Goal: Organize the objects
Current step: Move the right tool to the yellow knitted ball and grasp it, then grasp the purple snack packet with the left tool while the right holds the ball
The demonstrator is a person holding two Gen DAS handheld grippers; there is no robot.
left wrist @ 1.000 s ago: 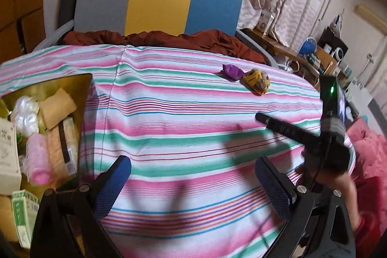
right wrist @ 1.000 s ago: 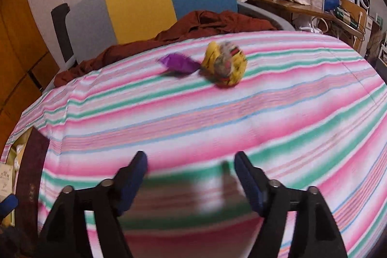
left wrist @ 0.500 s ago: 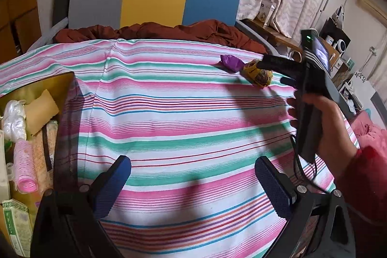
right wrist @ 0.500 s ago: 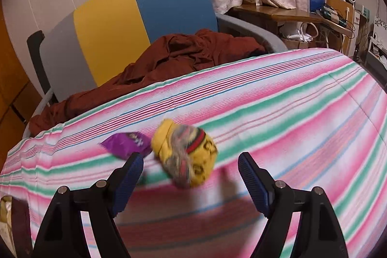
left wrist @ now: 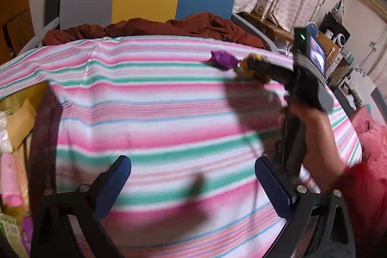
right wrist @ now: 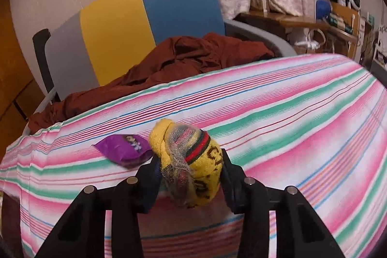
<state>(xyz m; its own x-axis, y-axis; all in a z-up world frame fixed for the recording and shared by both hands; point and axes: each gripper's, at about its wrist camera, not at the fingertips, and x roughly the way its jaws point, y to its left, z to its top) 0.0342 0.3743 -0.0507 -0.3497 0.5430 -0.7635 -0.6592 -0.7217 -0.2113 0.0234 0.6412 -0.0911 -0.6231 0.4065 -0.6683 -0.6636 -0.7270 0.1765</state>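
A: Where is the yellow sock bundle (right wrist: 191, 166)?

B: On the far right of the striped counter (right wrist: 302, 113), clamped between the jaws of the right tool (right wrist: 189, 179), which is squeezed tight on it

A: And the purple packet (right wrist: 125, 148)?

B: Just left of it, untouched. The left tool (left wrist: 193, 183) hangs over the near stripes, jaws wide with nothing between them, probably kept free because the box (left wrist: 14, 127) of sorted things sits at the left

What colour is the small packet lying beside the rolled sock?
Purple packet, clearest in the right wrist view.
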